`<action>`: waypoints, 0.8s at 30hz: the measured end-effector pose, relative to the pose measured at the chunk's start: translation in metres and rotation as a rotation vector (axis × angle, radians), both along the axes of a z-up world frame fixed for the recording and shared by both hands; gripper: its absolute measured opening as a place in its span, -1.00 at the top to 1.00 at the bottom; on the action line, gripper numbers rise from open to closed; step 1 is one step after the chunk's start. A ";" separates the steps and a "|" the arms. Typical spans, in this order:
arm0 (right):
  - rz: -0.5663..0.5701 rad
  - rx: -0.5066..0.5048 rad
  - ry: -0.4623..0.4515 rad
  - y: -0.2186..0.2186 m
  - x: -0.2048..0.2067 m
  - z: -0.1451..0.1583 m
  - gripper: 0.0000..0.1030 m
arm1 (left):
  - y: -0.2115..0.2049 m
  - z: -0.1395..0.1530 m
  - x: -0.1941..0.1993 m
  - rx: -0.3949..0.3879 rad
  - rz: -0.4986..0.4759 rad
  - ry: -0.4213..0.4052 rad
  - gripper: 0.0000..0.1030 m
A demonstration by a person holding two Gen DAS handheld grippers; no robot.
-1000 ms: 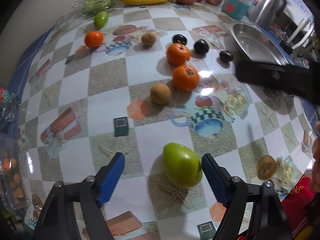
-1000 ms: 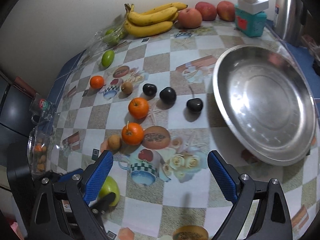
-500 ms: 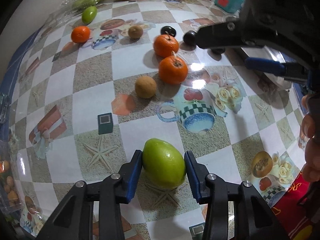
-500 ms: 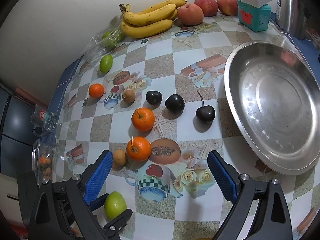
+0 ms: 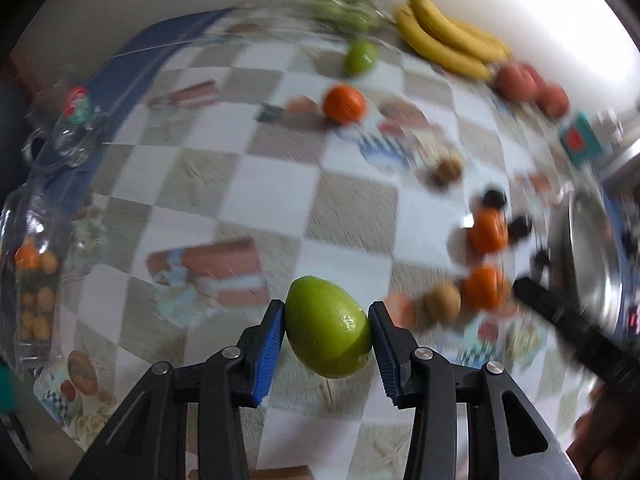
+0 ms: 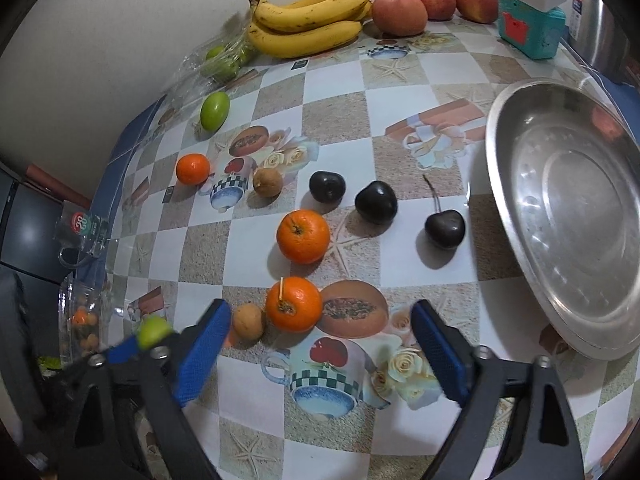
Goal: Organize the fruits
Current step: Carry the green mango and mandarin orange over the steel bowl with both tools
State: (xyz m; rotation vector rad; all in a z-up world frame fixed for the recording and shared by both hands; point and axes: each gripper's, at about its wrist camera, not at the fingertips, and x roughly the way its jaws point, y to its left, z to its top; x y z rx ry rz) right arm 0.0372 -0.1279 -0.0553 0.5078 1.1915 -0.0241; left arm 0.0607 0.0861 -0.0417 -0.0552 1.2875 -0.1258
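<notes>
Round tray, right of frame: bare metal, polished, reflective. Tablecloth: printed plastic sheet, smooth, slight sheen. Green fruit: smooth, glossy skin. Gripper pads: blue, ribbed, matt. Bag, upper left: clear crinkled plastic film.

Tablecloth showing white-and-beige checks, printed teacups, roses, starfish. Bananas showing yellow with brown specks. Peaches glowing red-orange. Oranges showing bright orange. Cherries looking near black. Green fruit gleaming lime between blue pads of black left gripper. Metal plate shining silver. Teal box wearing white top.
</notes>
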 end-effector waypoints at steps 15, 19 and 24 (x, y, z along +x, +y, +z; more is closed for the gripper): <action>0.034 -0.014 0.058 0.025 0.024 -0.016 0.05 | -0.042 0.018 0.036 0.045 0.121 -0.012 0.11; 0.018 0.011 0.084 0.022 0.026 -0.023 0.24 | -0.047 0.020 0.040 0.056 0.137 -0.011 0.11; 0.009 0.028 0.077 0.017 0.024 -0.020 0.26 | -0.051 0.020 0.047 0.063 0.158 -0.009 0.11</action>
